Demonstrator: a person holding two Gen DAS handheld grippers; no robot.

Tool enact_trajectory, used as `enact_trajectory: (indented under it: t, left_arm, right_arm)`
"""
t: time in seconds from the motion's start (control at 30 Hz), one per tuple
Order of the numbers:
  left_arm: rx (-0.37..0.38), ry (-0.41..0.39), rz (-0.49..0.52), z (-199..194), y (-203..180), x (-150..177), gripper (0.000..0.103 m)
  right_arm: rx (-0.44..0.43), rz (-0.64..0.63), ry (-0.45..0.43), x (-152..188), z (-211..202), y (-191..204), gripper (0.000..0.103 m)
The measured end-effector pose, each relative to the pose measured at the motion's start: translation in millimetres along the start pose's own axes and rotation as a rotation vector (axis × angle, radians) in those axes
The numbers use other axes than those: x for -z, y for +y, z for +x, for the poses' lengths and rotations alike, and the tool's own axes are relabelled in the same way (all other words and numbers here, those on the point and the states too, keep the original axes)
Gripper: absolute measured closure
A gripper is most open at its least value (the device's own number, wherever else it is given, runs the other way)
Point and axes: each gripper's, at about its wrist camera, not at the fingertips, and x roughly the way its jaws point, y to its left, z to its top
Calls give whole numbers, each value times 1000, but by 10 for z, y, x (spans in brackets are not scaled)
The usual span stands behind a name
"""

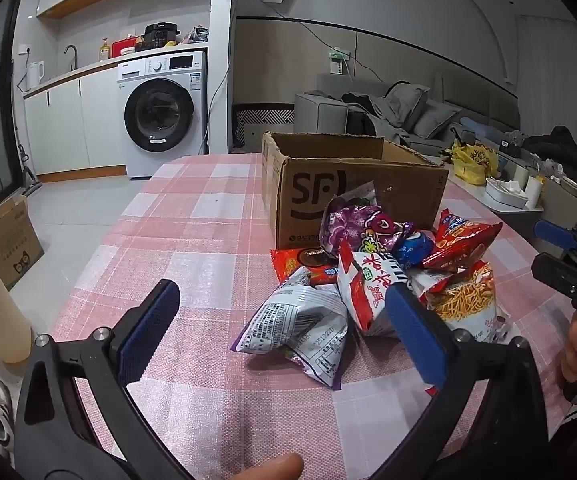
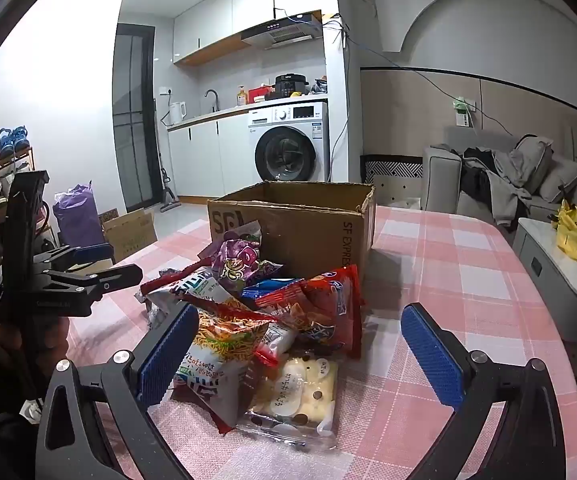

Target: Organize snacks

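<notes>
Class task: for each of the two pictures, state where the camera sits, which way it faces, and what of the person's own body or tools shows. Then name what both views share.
Left wrist view: sits on the left tongs, facing forward over the pink checked tablecloth toward the snack pile and kitchen; both open fingers, a fingertip, and the right tongs at the right edge show.

Right wrist view: sits on the right tongs, open, facing the snack pile; the left tongs show at left.

Shared: SF cardboard box, noodle-snack bag, washing machine.

Even, cool indoor light; soft shadows; sharp focus; strong fisheye bending, dark corners.
</notes>
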Motion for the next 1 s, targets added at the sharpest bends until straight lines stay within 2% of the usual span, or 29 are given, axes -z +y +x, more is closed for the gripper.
enact_trajectory:
  t: [1.0]
  left_arm:
    - [4,8,-12,4,16,-1,1]
  right_arm:
    - [1,-1,2,1,2,3,0]
